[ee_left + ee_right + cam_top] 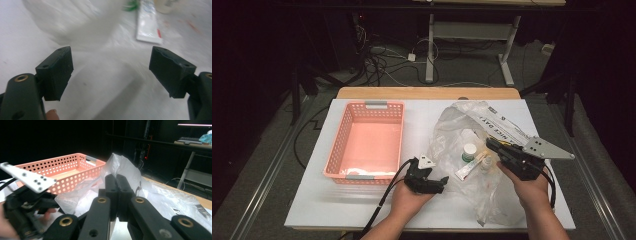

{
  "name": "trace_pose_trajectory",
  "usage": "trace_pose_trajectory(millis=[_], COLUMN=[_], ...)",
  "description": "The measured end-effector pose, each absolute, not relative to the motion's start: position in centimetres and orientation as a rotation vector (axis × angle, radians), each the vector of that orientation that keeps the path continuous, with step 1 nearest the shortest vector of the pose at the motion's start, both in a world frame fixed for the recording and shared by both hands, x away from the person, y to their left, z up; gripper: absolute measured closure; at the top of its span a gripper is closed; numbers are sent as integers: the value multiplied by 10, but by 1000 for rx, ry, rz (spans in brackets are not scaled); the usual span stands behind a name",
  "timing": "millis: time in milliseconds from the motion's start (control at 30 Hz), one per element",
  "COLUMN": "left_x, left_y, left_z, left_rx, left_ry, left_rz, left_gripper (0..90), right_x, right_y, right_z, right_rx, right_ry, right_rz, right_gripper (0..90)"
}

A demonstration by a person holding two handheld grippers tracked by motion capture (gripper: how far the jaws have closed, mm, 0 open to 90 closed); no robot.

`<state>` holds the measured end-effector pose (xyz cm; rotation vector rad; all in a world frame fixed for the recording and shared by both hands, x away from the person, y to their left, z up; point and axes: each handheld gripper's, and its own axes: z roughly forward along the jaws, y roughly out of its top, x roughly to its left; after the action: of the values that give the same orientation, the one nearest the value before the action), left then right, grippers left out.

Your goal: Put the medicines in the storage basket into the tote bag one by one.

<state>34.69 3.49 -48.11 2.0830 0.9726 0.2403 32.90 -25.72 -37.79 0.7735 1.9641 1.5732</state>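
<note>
My left tongs (443,180) sit spread wide at lower center beside the plastic bag (462,125), right tongs (490,143) pressed together over it at center right, the pink basket (343,135) left of both.

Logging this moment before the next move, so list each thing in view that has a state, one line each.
Left gripper: open, fingers wide apart, nothing between them.
Right gripper: shut, fingers pressed together at the bag; whether they pinch it is unclear.
Plastic bag: crumpled, lying on the table, part lifted.
Tube: lying flat in the bag.
Small bottle: capped, in the bag.
Pink basket: upright, nothing in it.
</note>
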Motion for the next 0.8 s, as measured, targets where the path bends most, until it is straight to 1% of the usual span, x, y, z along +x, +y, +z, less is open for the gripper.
trace_pose_trajectory(millis=[33, 67, 167, 233, 333, 367, 400, 467, 500, 533, 567, 600, 633, 667, 733, 800], left_x=[351, 356, 370, 376, 383, 383, 382, 380, 380, 380, 378, 375, 372, 370, 369, 367], left_y=[33, 30, 25, 24, 22, 20, 18, 15, 16, 17, 14, 10, 7, 6, 7, 12], left_z=[-481, -481, -483, -482, -483, -483, -483, -483, -483, -483, -483, -483, -483, -483, -483, -481], left_rx=[2089, 2094, 2096, 2077, 2087, 2095, 2113, 2132, 2130, 2143, 2170, 2201, 2221, 2230, 2223, 2173], left_ry=[979, 990, 1064, 1084, 1105, 1080, 1058, 1051, 1040, 981, 928, 869, 835, 823, 808, 808], left_rz=[249, 264, 249, 248, 246, 247, 260, 297, 288, 242, 244, 255, 280, 299, 294, 301], left_gripper=[183, 153, 152, 155, 218, 265, 366, 487, 553, 656, 767, 808, 870, 877, 882, 884], right_x=[329, 329, 329, 330, 330, 330, 330, 330, 330, 330, 330, 330, 330, 329, 329, 329], right_y=[-257, -257, -256, -256, -256, -256, -256, -255, -255, -255, -255, -255, -255, -255, -255, -256], right_z=[-378, -378, -379, -379, -380, -380, -380, -381, -381, -381, -381, -381, -381, -380, -380, -380], right_rx=[775, 776, 775, 772, 777, 775, 778, 776, 776, 775, 773, 773, 773, 772, 777, 776], right_ry=[1964, 1965, 1971, 1970, 1972, 1973, 1975, 1977, 1977, 1978, 1978, 1980, 1980, 1979, 1977, 1974], right_rz=[1573, 1572, 1572, 1570, 1569, 1567, 1568, 1568, 1569, 1569, 1567, 1566, 1566, 1567, 1566, 1567], right_gripper=[900, 900, 900, 900, 900, 900, 900, 900, 900, 900, 900, 900, 900, 900, 900, 900])
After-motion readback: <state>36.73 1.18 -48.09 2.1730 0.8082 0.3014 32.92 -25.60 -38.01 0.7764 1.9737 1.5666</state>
